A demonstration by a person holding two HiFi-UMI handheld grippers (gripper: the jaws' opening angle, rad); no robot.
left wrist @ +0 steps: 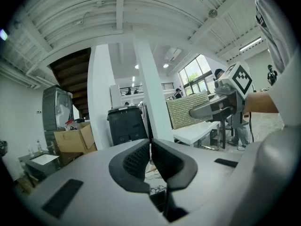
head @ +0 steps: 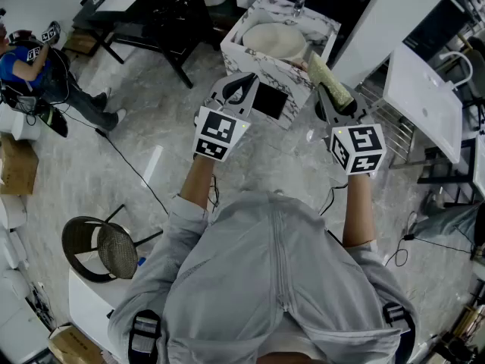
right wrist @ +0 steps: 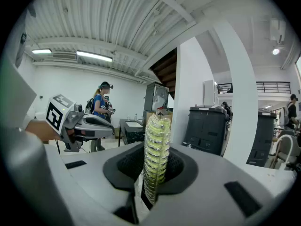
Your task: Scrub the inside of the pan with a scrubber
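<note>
My right gripper is shut on a yellow-green scrubber, which stands up between its jaws in the right gripper view. My left gripper is shut with nothing between its jaws. Both are held in the air in front of my chest and point upward and outward. The left gripper view also catches the right gripper with the scrubber. Ahead stands a marble-patterned sink unit with a round pale basin. I cannot make out a pan in any view.
A faucet sits at the back of the sink unit. A white panel on a rack stands at the right. A black table is at the back left, a person in blue far left, a round chair low left.
</note>
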